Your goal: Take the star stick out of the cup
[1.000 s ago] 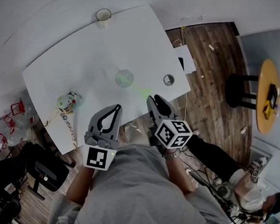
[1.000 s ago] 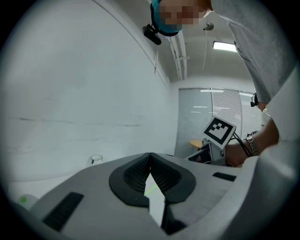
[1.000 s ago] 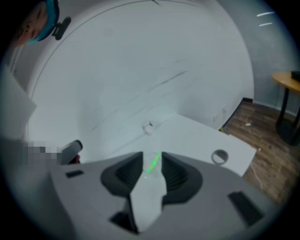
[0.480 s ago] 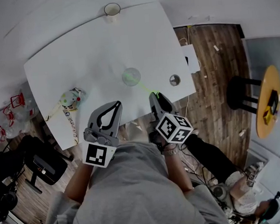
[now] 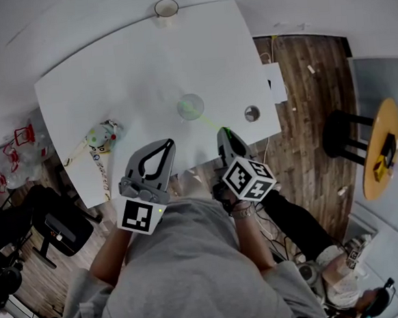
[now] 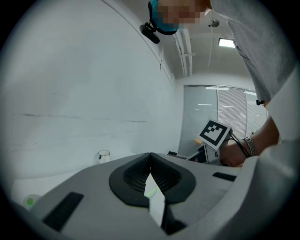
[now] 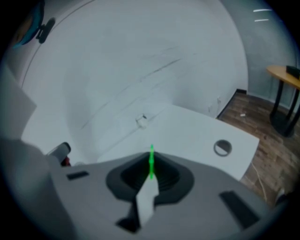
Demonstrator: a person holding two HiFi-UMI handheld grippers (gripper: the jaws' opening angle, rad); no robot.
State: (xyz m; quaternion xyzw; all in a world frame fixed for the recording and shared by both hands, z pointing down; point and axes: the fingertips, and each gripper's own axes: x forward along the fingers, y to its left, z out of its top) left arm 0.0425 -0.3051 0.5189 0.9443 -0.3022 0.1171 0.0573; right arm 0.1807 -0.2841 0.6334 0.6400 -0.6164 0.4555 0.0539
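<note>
A clear cup stands mid-table with a green tint inside it. A thin green star stick runs from the cup's rim back to my right gripper, which is shut on the stick's near end. In the right gripper view the stick stands up between the closed jaws, and the cup is hidden behind them. Whether the star end is inside the cup I cannot tell. My left gripper hovers over the table's near edge, left of the cup, shut with nothing in it.
A paper cup stands at the far edge of the white table. A round cable hole lies right of the stick. A small toy with a strap sits at the left edge. Beyond the right edge is wooden floor.
The head view has shifted a little, so the table sits slightly further right and up. Both grippers stay shut and hold about the same places relative to the clear cup.
</note>
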